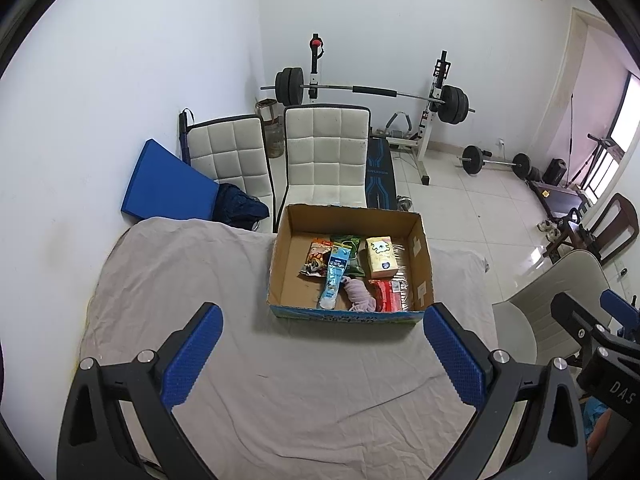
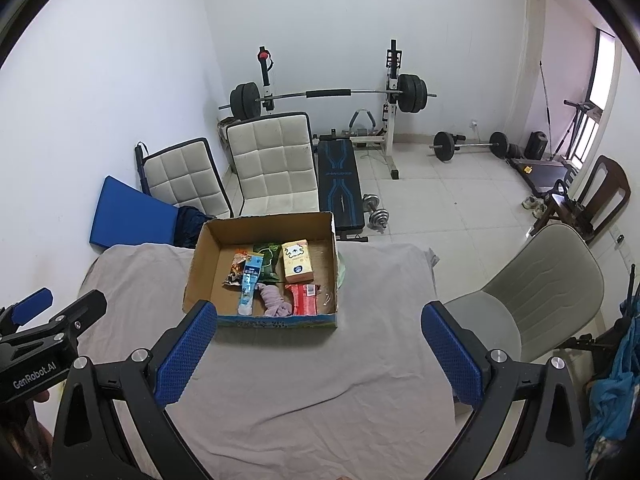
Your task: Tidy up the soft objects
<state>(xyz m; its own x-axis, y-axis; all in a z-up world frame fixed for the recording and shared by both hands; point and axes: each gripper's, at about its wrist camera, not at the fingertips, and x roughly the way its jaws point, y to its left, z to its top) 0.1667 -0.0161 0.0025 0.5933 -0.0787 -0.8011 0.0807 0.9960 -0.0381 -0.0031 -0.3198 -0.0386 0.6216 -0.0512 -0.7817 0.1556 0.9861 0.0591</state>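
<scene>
An open cardboard box point(image 1: 282, 256) point(image 2: 200, 264) stands on the grey-sheeted table. Inside lie a snack bag point(image 1: 316, 262), a light blue pouch point(image 1: 334, 278) point(image 2: 249, 280), a green packet point(image 1: 349, 246) point(image 2: 268, 258), a yellow tissue pack point(image 1: 381, 258) point(image 2: 297, 266), a pink rolled cloth point(image 1: 360, 296) point(image 2: 275, 300) and a red pack point(image 1: 388, 295) point(image 2: 304, 299). My left gripper point(image 1: 322, 354) is open and empty, held above the sheet in front of the box. My right gripper point(image 2: 318, 350) is open and empty, in front of the box and to its right.
The grey sheet point(image 1: 180, 280) point(image 2: 380, 280) covers the table. Two white padded chairs point(image 1: 326, 152) and a blue mat point(image 1: 168, 184) stand behind it. A beige chair point(image 2: 532, 292) stands at the right. A barbell rack point(image 2: 328, 94) and weights sit at the far wall.
</scene>
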